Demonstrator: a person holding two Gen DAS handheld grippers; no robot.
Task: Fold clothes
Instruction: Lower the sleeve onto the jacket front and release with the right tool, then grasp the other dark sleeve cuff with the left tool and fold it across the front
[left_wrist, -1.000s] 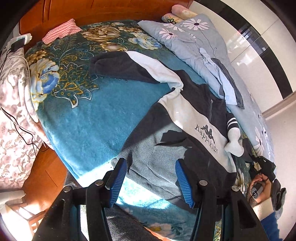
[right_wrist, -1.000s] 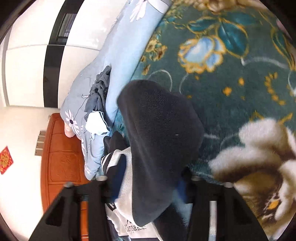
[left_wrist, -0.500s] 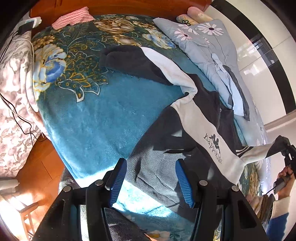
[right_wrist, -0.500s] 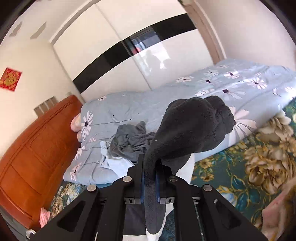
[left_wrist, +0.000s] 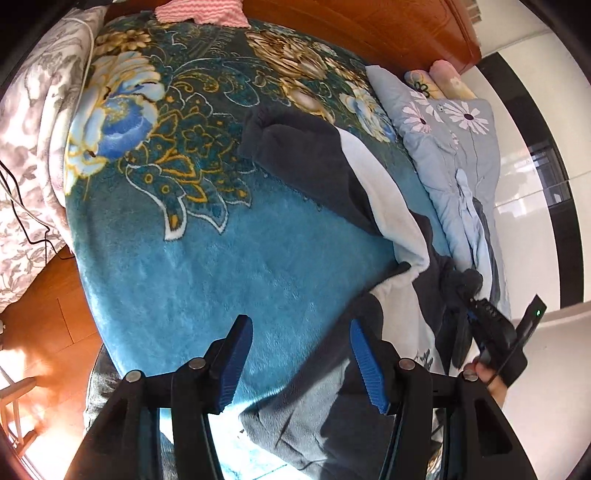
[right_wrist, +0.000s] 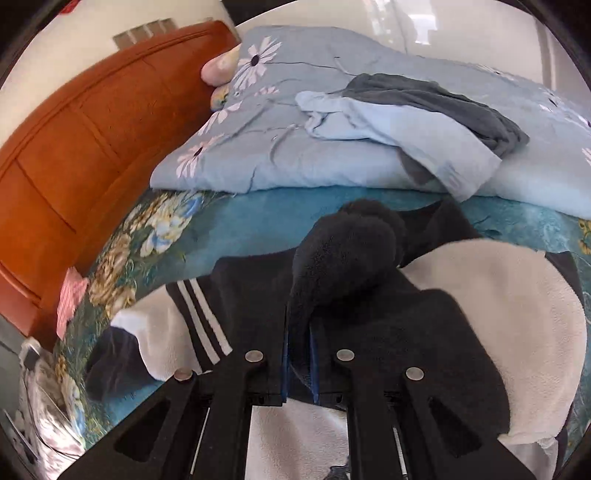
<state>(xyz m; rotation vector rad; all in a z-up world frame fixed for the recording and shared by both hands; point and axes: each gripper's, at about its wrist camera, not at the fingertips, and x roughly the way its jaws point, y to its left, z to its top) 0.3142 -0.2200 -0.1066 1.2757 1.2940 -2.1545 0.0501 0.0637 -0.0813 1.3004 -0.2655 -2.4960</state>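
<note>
Teal floral blanket (left_wrist: 192, 280) is covering the bed, with the fleece sweatshirt (left_wrist: 369, 206) lying ahead of the left gripper (left_wrist: 299, 363), whose jaws are gaping, holding nothing. Right gripper (right_wrist: 297, 363) is pinching the sweatshirt's dark sleeve cuff (right_wrist: 343, 258) over its body.

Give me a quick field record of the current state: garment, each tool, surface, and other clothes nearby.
garment: dark and white fleece sweatshirt lying spread on the bed, one sleeve stretched out toward the headboard
right tool: shut on the dark sleeve cuff, held over the sweatshirt's body
left tool: open, holding nothing, above the sweatshirt's lower edge
surface: teal floral blanket
nearby: light blue garment and grey garment piled on the daisy-print duvet
fold state: not yet finished
</note>
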